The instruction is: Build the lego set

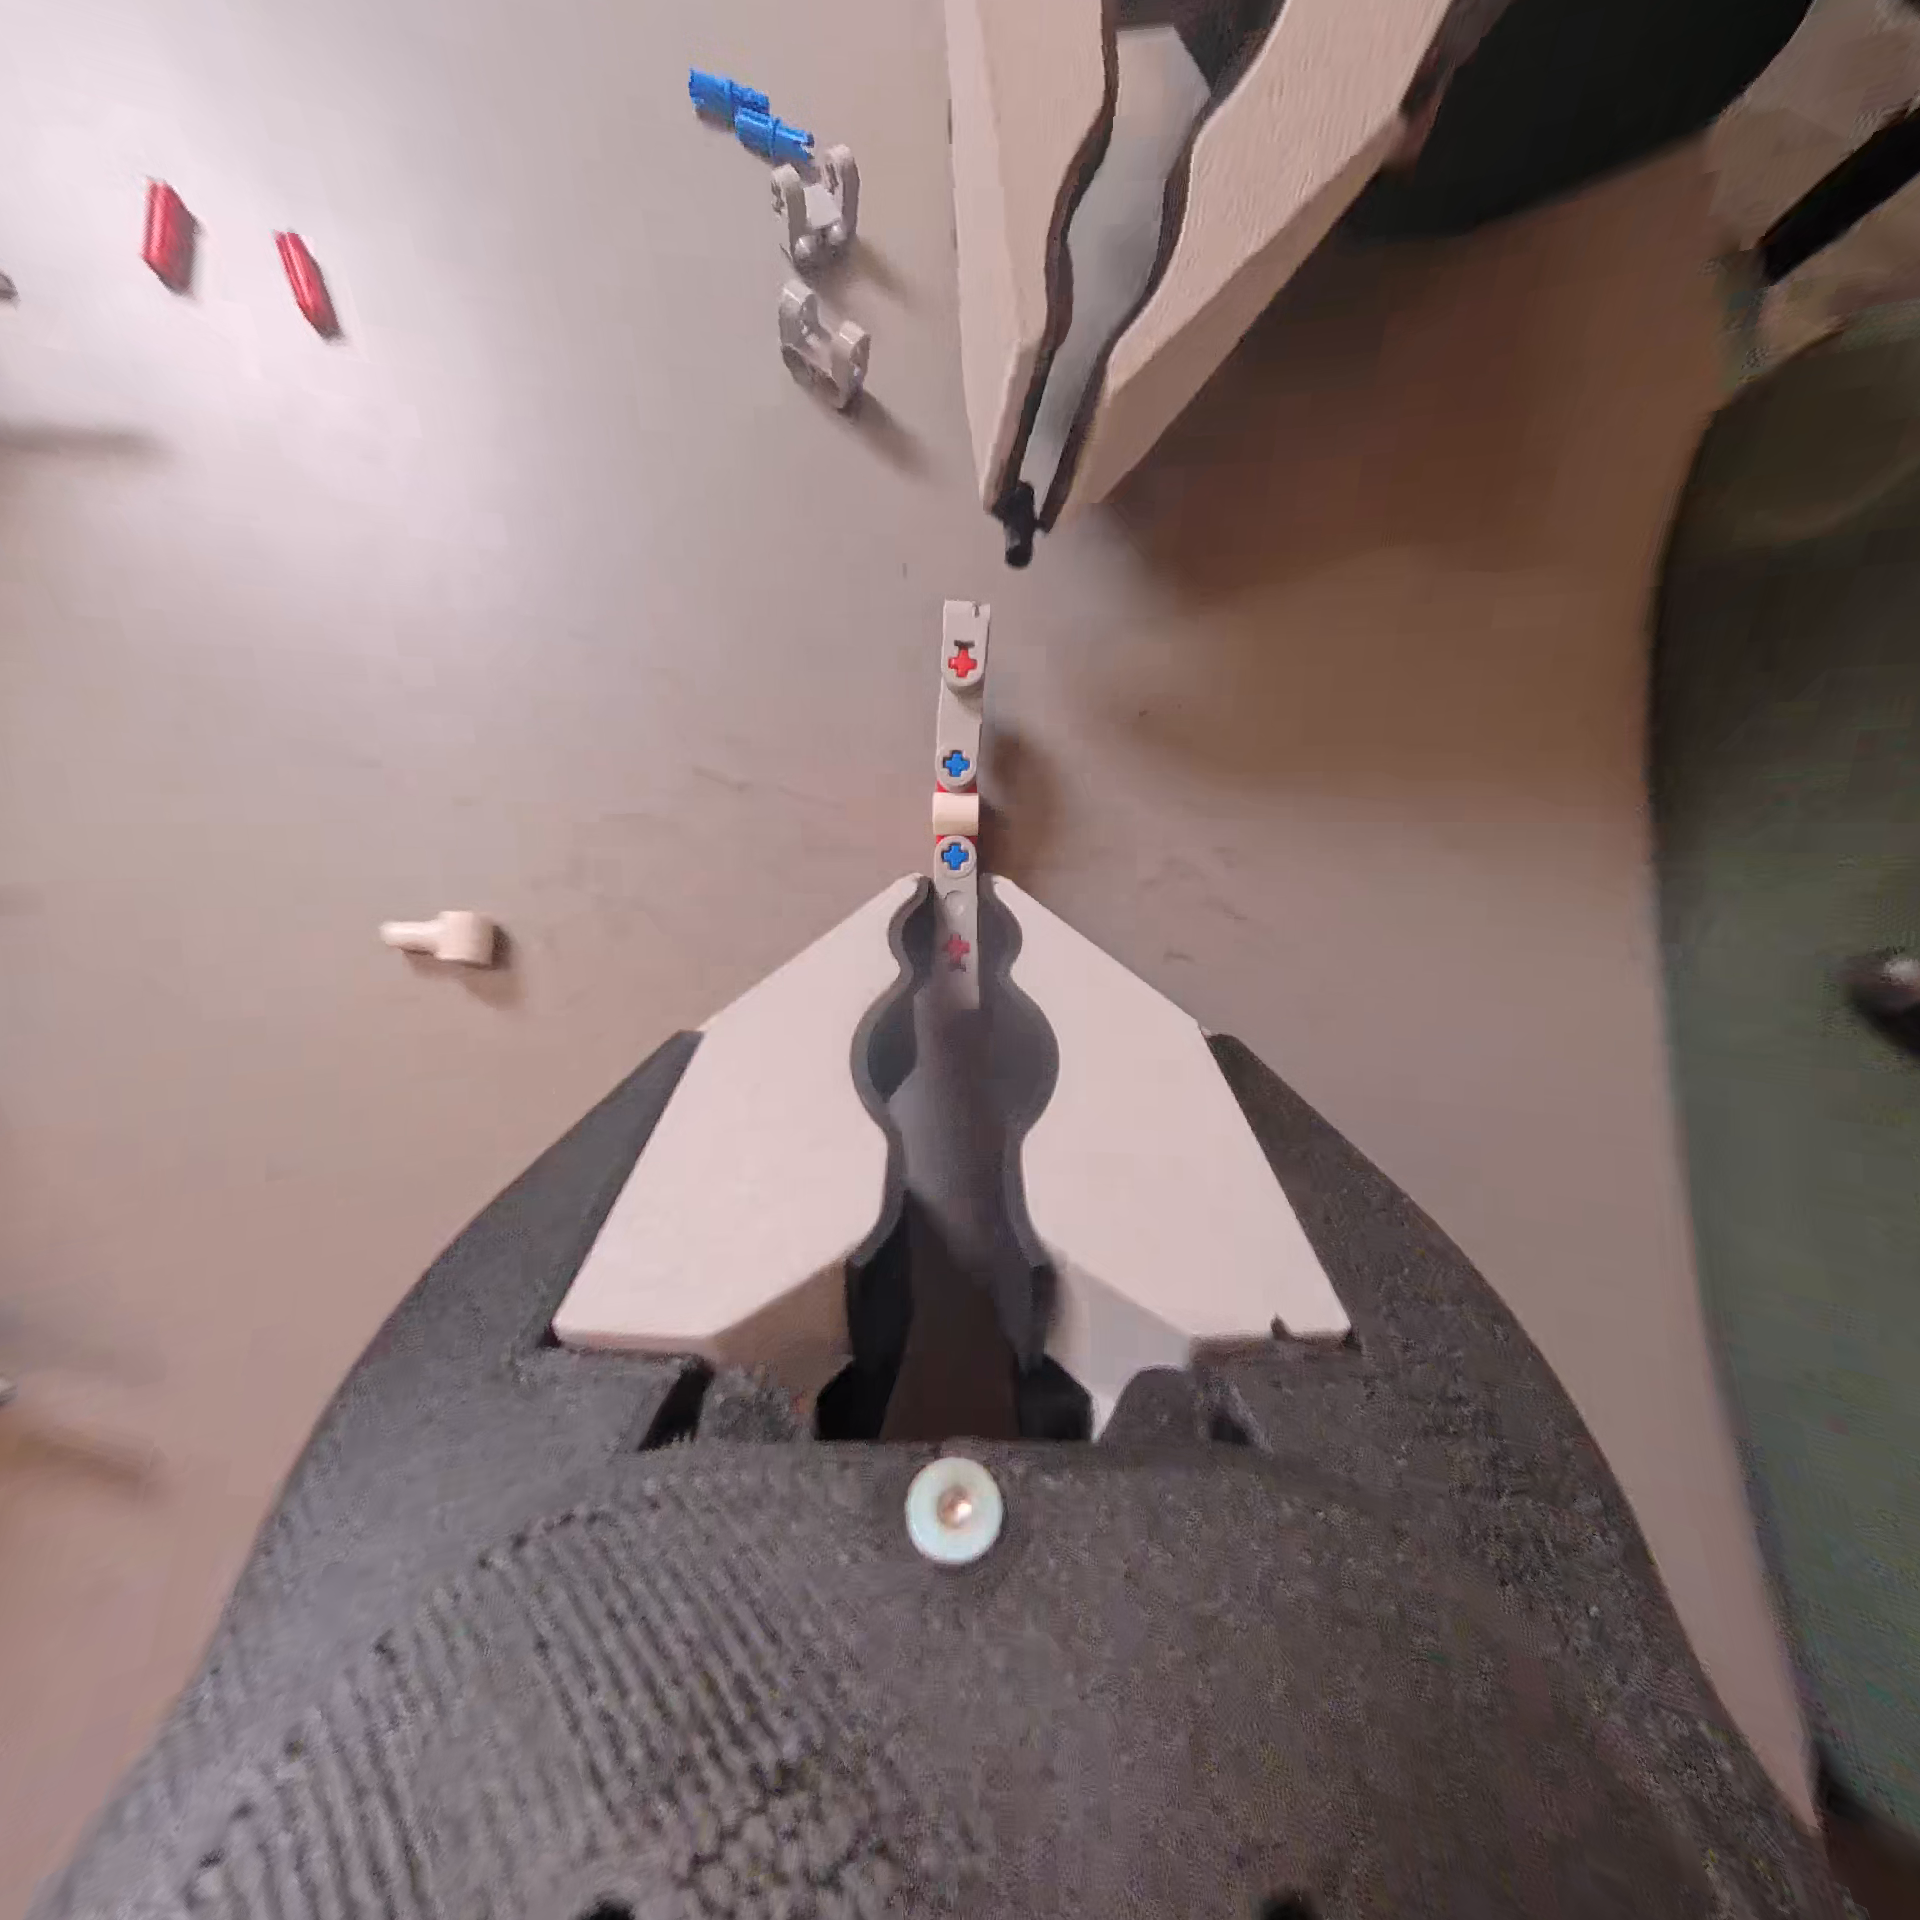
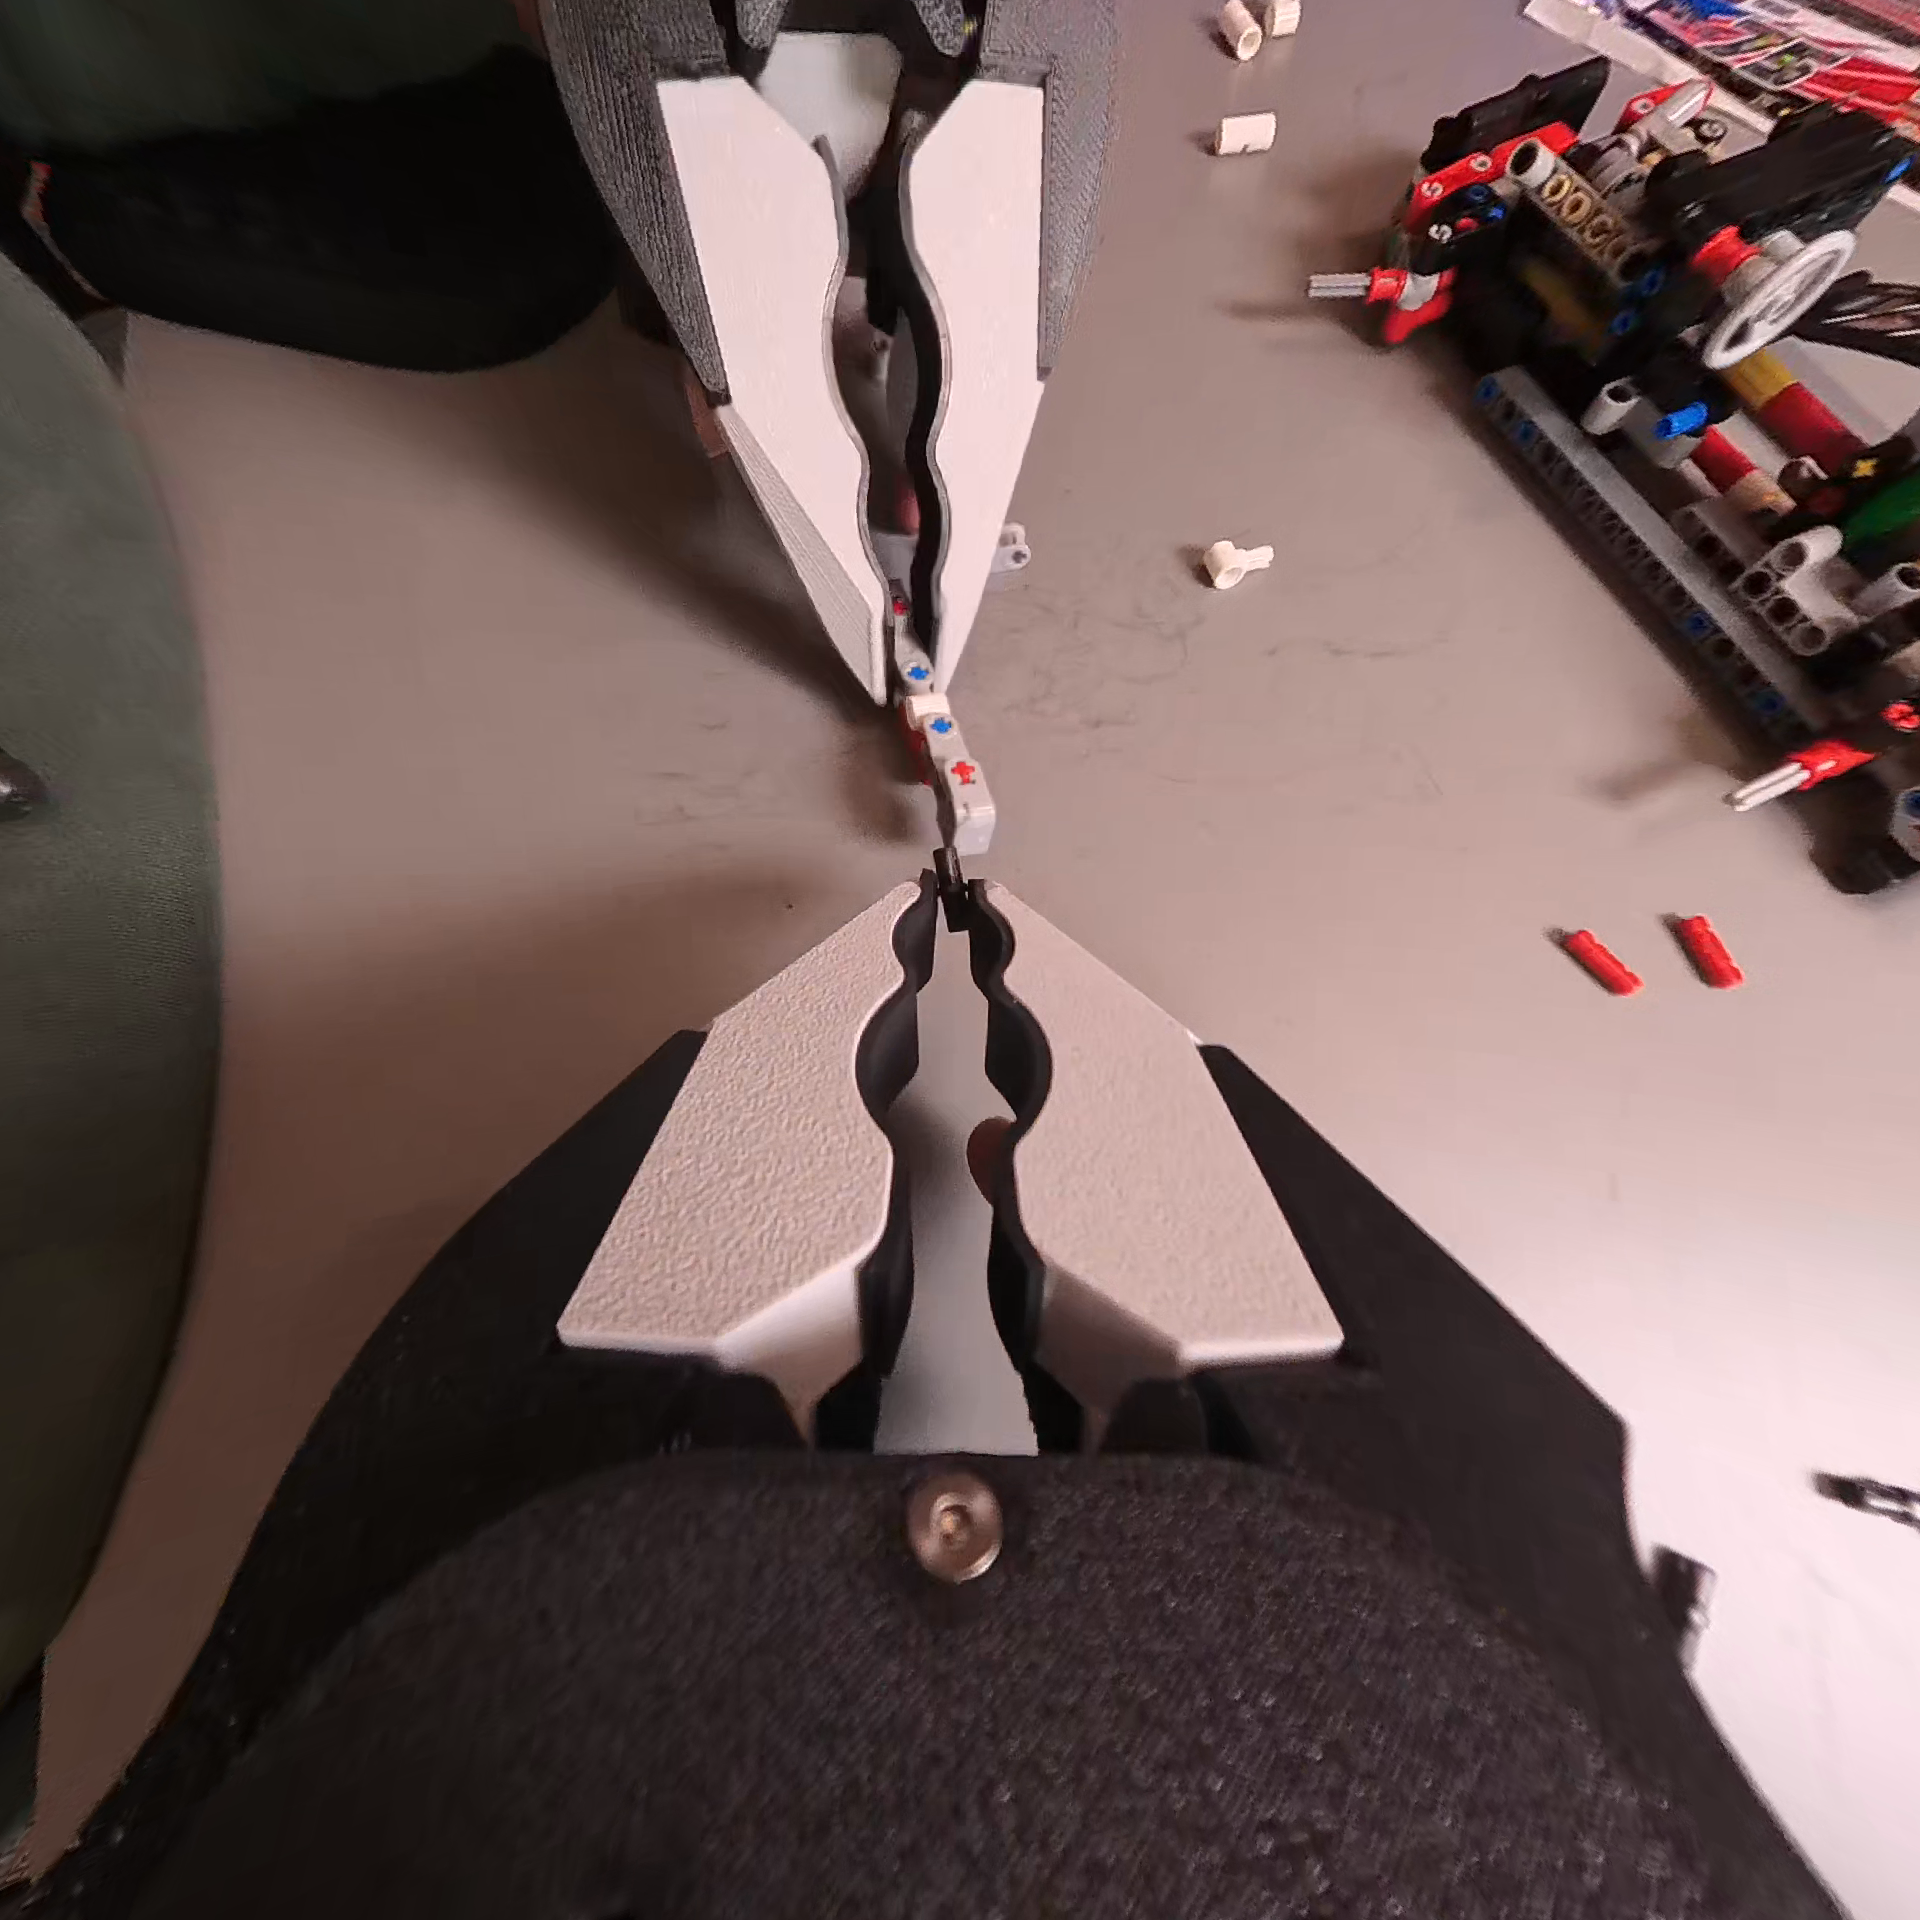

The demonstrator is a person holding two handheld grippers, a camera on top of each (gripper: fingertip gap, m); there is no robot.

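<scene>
My left gripper [image 1: 958, 883] is shut on a small grey lego assembly [image 1: 962, 727] with red and blue cross axles and a cream bush, held above the table. It also shows in the right wrist view [image 2: 951, 753], sticking out of the left gripper [image 2: 914, 665]. My right gripper [image 2: 951, 888] is shut on a small black pin [image 2: 949, 878], whose tip is just short of the assembly's free end. In the left wrist view the right gripper [image 1: 1023, 509] comes in from the upper right with the black pin [image 1: 1016, 530] at its tip.
A large partly built lego model [image 2: 1683, 343] stands at the right. Two red pins [image 2: 1652, 956], a cream connector [image 2: 1231, 561] and cream bushes [image 2: 1247, 73] lie on the grey table [image 2: 1299, 1143]. Blue pins [image 1: 748, 109], grey connectors [image 1: 821, 270], red pins [image 1: 239, 255] and a cream connector [image 1: 442, 935] lie left. Tip to tip, the grippers are about 6 cm apart.
</scene>
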